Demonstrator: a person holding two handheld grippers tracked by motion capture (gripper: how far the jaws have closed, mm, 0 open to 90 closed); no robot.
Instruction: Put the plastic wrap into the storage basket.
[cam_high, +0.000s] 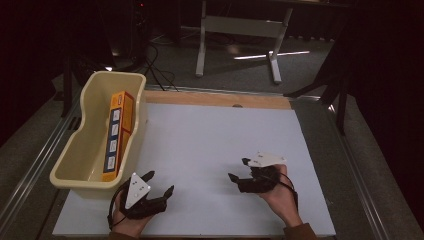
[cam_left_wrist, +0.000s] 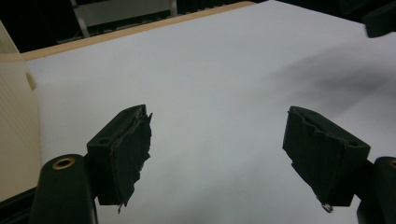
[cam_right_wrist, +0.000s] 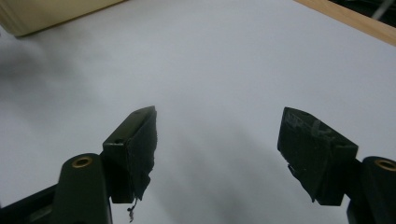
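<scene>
An orange box (cam_high: 117, 132) with blue and white panels stands on edge inside the cream plastic tub (cam_high: 83, 167) at the left of the white board. My left gripper (cam_high: 160, 183) rests low near the board's front edge, just right of the tub, jaws open and empty (cam_left_wrist: 217, 140). My right gripper (cam_high: 238, 169) hovers over the board's right front part, pointing left; its jaws stand apart with only white board between them (cam_right_wrist: 217, 135).
The white board (cam_high: 215, 135) lies on a wooden table whose far edge (cam_high: 215, 98) shows as a tan strip. The tub's corner (cam_right_wrist: 42, 14) appears at the top left of the right gripper view. Beyond the table stand a white desk frame (cam_high: 240, 30) and cables on the floor.
</scene>
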